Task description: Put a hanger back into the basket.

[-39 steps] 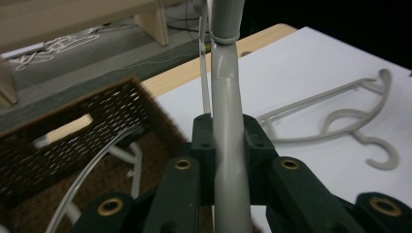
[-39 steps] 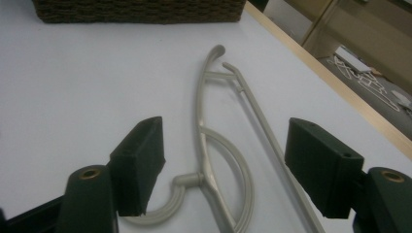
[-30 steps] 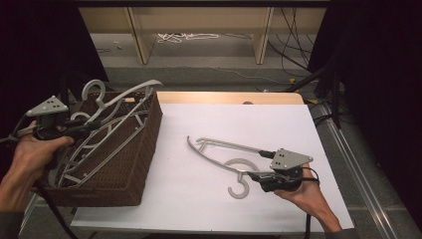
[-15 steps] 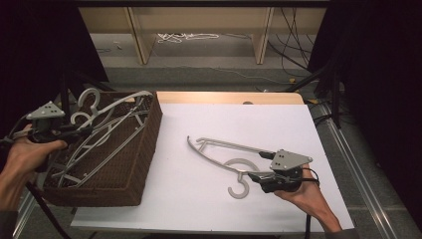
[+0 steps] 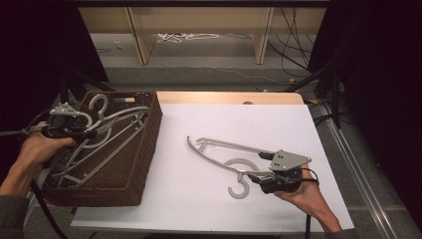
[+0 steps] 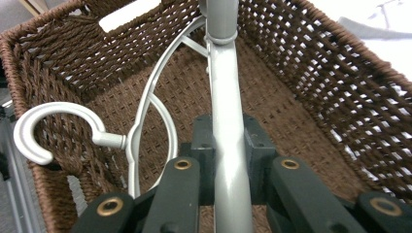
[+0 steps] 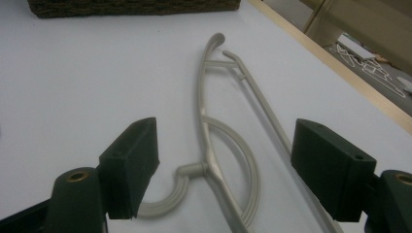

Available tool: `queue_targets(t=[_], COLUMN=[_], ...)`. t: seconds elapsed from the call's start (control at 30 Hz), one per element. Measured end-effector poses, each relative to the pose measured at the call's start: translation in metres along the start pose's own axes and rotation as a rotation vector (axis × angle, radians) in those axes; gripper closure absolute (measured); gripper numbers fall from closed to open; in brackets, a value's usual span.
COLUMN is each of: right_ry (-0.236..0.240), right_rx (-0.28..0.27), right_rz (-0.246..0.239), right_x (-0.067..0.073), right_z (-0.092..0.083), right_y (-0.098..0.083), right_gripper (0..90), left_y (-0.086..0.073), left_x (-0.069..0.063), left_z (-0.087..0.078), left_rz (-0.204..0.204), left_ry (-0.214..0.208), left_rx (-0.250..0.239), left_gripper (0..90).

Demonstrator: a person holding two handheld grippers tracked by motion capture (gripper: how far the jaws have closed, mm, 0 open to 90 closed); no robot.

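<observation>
A brown wicker basket (image 5: 144,149) at the table's left holds several grey plastic hangers. My left gripper (image 5: 89,133) sits over the basket, shut on the straight bar of one grey hanger (image 6: 226,145) whose hook (image 6: 43,131) curls toward the basket's wall (image 6: 316,73). Another grey hanger (image 5: 224,149) lies flat on the white table, hook toward the near edge. My right gripper (image 5: 256,178) rests by that hook, open. In the right gripper view the table hanger (image 7: 203,111) runs away between the wide-apart jaws of the right gripper (image 7: 226,170), untouched by the pads.
The white table top (image 5: 209,209) has bare room between the basket and the loose hanger. A wooden strip (image 5: 224,97) edges its far side. Beyond it stand shelf legs and cables on the floor. A metal rail (image 5: 348,159) runs along the right.
My left gripper has moved left and down with its hanger, which has sunk from above the basket's rim to lie inside it. The right gripper and the table hanger have not moved.
</observation>
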State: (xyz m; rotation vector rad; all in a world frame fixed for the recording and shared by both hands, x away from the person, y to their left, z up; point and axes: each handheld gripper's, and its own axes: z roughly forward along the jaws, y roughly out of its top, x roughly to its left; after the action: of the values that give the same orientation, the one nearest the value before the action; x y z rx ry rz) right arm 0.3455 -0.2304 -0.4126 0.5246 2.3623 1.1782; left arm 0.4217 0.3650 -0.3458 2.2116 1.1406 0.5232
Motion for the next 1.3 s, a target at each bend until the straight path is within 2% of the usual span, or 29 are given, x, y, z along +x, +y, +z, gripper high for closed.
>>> queue_targets(t=[0.07, 0.1, 0.17, 0.27, 0.33, 0.37, 0.4, 0.43, 0.5, 0.53, 0.57, 0.6, 0.73, 0.83, 0.87, 0.93, 1.03, 1.1, 1.17, 1.3], right_ry=[0.001, 0.001, 0.0, 0.0, 0.001, 0.002, 0.001, 0.002, 0.003, 0.003, 0.004, 0.004, 0.006, 0.005, 0.007, 0.005, 0.005, 0.006, 0.006, 0.009], right_rx=[0.0, 0.001, 0.002, 0.0, 0.002, 0.002, 0.002, 0.002, 0.004, 0.004, 0.004, 0.004, 0.007, 0.005, 0.006, 0.003, 0.001, 0.003, 0.002, 0.005], right_rz=[0.0, 0.0, 0.001, 0.003, 0.002, 0.001, 0.002, 0.002, 0.001, 0.001, 0.002, 0.003, 0.003, 0.002, 0.004, 0.003, 0.006, 0.004, 0.004, 0.005], right_x=[0.0, 0.0, 0.0, -0.001, 0.0, 0.0, 0.0, 0.0, 0.0, 0.0, 0.0, 0.0, 0.0, 0.0, 0.0, 0.0, 0.0, 0.0, 0.0, -0.001], right_z=[0.0, 0.0, 0.0, 0.0, 0.0, 0.0, 0.0, 0.0, 0.001, 0.001, 0.001, 0.001, 0.001, 0.001, 0.001, 0.001, 0.001, 0.001, 0.001, 0.001], right_y=[0.0, 0.0, 0.0, 0.0, 0.0, 0.0, 0.0, 0.0, -0.001, -0.001, -0.001, 0.0, -0.001, -0.001, -0.001, -0.001, -0.001, -0.001, -0.001, -0.001], right_gripper=[26.5, 26.5, 26.5, 26.5, 26.5, 26.5, 26.5, 26.5, 26.5, 26.5, 26.5, 26.5, 26.5, 26.5, 26.5, 26.5, 26.5, 26.5, 26.5, 26.4], left_y=[0.003, 0.004, 0.004, 0.003, 0.001, -0.001, -0.003, -0.005, -0.009, -0.01, -0.012, -0.013, -0.019, -0.024, -0.025, -0.028, -0.027, -0.028, -0.029, -0.032], left_x=[0.002, 0.004, 0.004, 0.007, 0.007, 0.006, 0.007, 0.007, 0.008, 0.01, 0.01, 0.011, 0.014, 0.016, 0.017, 0.017, 0.019, 0.02, 0.02, 0.022], left_z=[0.004, 0.006, 0.012, 0.017, 0.02, 0.023, 0.025, 0.026, 0.03, 0.03, 0.032, 0.033, 0.037, 0.04, 0.041, 0.043, 0.043, 0.045, 0.046, 0.049], left_rz=[-0.01, -0.003, -0.009, -0.002, -0.005, -0.022, -0.013, -0.023, -0.047, -0.038, -0.061, -0.053, -0.078, -0.103, -0.097, -0.126, -0.153, -0.156, -0.17, -0.19], left_ry=[-0.011, -0.013, -0.009, -0.015, -0.023, -0.024, -0.019, -0.026, -0.023, -0.022, -0.021, -0.011, -0.016, 0.007, 0.009, 0.016, 0.029, 0.059, 0.073, 0.074], left_rx=[-0.017, 0.0, -0.02, 0.018, 0.026, 0.029, 0.043, 0.049, 0.044, 0.058, 0.055, 0.065, 0.092, 0.098, 0.12, 0.109, 0.123, 0.121, 0.126, 0.128], left_gripper=[79.2, 79.2, 79.1, 79.1, 79.0, 79.0, 78.9, 78.9, 78.7, 78.7, 78.7, 78.6, 77.8, 76.9, 76.6, 75.9, 73.9, 71.5, 69.8, 67.4])
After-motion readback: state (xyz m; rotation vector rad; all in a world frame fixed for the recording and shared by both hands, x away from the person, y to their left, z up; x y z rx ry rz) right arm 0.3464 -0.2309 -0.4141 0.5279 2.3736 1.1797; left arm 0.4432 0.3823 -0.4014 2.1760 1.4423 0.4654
